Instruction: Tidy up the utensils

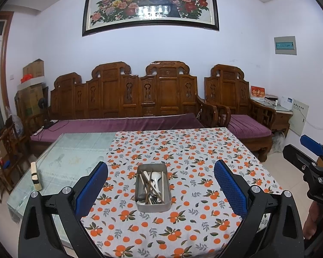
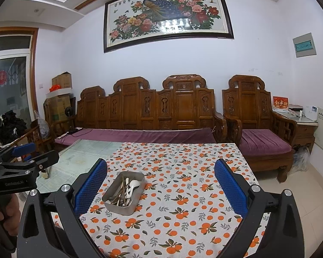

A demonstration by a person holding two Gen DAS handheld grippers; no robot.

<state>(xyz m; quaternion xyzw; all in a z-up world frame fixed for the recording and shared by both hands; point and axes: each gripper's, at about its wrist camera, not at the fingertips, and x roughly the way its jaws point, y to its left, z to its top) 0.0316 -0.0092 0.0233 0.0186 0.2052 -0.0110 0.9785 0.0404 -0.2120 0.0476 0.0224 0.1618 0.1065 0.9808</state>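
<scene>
A rectangular metal tray (image 1: 168, 188) stands on the orange-patterned tablecloth (image 1: 193, 150). It holds several utensils: chopsticks (image 1: 149, 181), a white spoon (image 1: 156, 179) and dark metal pieces. My left gripper (image 1: 160, 169) is open and empty, held above and in front of the tray. My right gripper (image 2: 160, 168) is open and empty; the tray (image 2: 106, 198) shows left of its centre with the same utensils (image 2: 127, 190). The right gripper also shows at the right edge of the left wrist view (image 1: 312, 150).
The cloth covers the right part of a glass-topped table (image 1: 75, 150). A small wooden block (image 1: 36, 175) stands on the table's left edge. A carved wooden sofa (image 1: 122, 99) and armchair (image 1: 236, 99) with purple cushions stand behind the table.
</scene>
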